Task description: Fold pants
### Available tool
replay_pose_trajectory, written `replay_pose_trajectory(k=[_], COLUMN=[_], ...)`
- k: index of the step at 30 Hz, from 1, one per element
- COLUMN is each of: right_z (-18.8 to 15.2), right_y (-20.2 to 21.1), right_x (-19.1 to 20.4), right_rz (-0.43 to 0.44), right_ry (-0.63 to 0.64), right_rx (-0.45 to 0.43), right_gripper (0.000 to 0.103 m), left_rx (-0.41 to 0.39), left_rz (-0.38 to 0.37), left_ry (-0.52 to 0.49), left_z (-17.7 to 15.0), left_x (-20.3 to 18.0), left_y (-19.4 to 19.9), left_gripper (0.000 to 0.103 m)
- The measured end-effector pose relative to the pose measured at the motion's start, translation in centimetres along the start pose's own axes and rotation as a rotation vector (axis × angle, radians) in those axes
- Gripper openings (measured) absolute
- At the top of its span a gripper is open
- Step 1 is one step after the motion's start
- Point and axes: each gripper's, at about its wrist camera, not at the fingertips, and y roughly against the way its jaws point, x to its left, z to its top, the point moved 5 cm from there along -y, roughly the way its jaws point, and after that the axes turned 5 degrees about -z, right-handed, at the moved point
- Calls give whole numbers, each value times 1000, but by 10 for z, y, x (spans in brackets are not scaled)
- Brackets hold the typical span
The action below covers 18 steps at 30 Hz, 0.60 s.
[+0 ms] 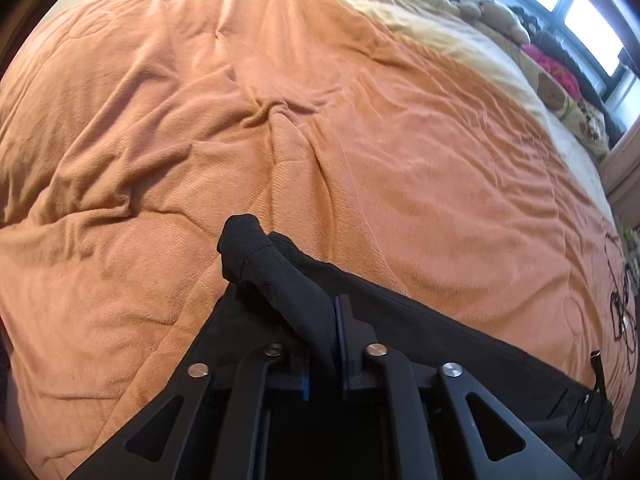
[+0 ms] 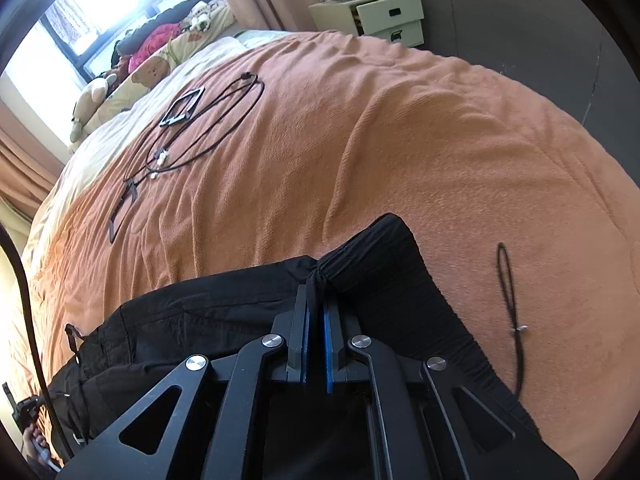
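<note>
I have the black pants (image 2: 224, 312) lying near the bed's (image 1: 360, 120) front edge. Left gripper (image 1: 320, 320) and right gripper (image 2: 316, 300) each pinch bunched fabric. Folding seems early; most folds remain.

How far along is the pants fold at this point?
Early. Done: the black pants lie spread on the orange blanket. In hand: the left claw has a bunched cuff between its pads, the right claw a pinch of elastic waistband. Left: no finished fold shows yet; the pants aren't a compact stack.
</note>
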Motion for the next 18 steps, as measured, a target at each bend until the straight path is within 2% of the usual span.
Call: replay_pose_trajectory(k=[1,2,3,4,5,6,8,15,18], right_z=[-1,-2,1,0,0,0,-2,-17,-14], right_y=[1,5,12,19,25,32,38,43,51], right_x=[4,7,8,9,9,7,1,-10,-10], right_rz=[14,33,61,89,93,79,71,51,-9], right_ry=[28,46,55,63,74,87,101,129,169], right_rx=[6,-1,-18,-38,-59,-84,-102,-73,-78], right_gripper=[19,36,55,62,72,74,74,74,74], left_rx=[2,-4,-23,-51,-83,-99,-101,-84,-77], left_rz=[-7,-5,2,13,21,26,47,67,68], left_ry=[-18,-38,-64,-94,-129,-155,-190,-249,-243], left_z=[1,1,2,3,5,6,6,-12,-25], left_x=[-3,-6,-8,-11,-15,-18,-22,-21,-10], left_y=[3,6,13,20,29,34,41,53,60], left_gripper=[35,48,72,84,85,85,85,85,85])
